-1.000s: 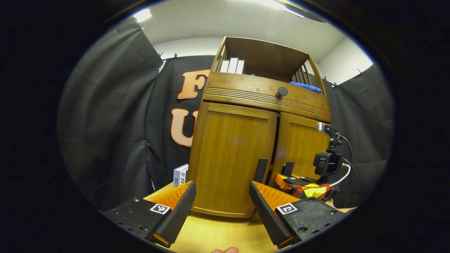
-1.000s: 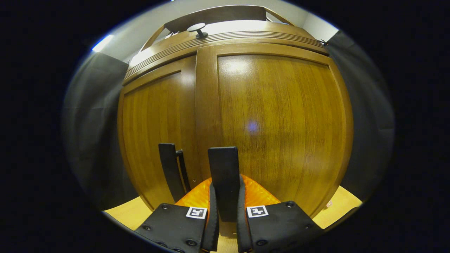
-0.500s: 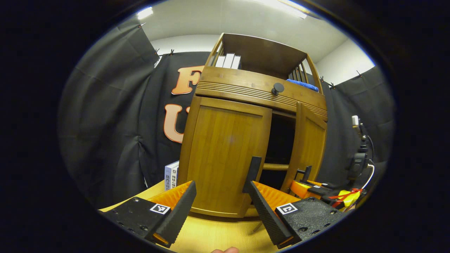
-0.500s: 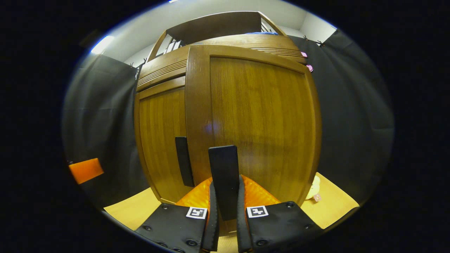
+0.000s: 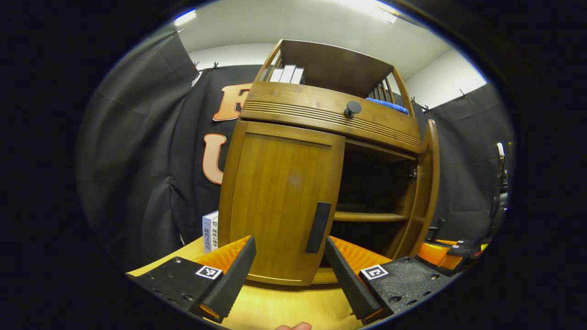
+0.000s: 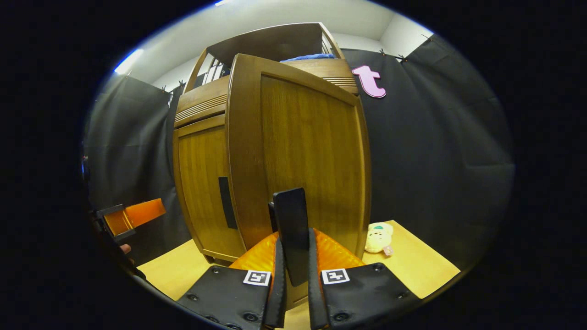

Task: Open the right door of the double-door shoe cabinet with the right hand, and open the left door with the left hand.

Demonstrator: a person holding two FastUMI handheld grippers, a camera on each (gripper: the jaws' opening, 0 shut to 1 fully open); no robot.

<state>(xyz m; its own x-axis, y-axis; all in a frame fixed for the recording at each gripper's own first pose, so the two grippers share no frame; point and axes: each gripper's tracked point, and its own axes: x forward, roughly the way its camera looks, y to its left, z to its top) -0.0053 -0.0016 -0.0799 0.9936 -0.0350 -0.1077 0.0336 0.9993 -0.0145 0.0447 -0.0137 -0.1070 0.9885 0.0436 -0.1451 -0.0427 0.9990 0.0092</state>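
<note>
The wooden shoe cabinet (image 5: 321, 117) stands on a yellow table. Its left door (image 5: 279, 201) is closed, with a black handle (image 5: 318, 227) near its inner edge. My left gripper (image 5: 291, 270) is open just in front of that handle, not touching it. The right door (image 5: 427, 183) stands swung out wide, showing dark shelves (image 5: 369, 216). In the right gripper view, my right gripper (image 6: 293, 279) is shut on the right door's black handle (image 6: 291, 229), the right door (image 6: 307, 156) facing me. The left door (image 6: 202, 183) and its handle (image 6: 224, 202) lie behind it.
A round black knob (image 5: 352, 108) sits on the drawer front above the doors. Books (image 5: 286, 74) and a blue cloth (image 5: 387, 105) lie on the top shelf. A boxed book (image 5: 210, 231) leans left of the cabinet. A small plush toy (image 6: 379, 237) lies on the table to the right.
The right door has swung from nearly closed to wide open, drawn by the right gripper on its handle. The left gripper has shifted closer to the left door's handle, still open.
</note>
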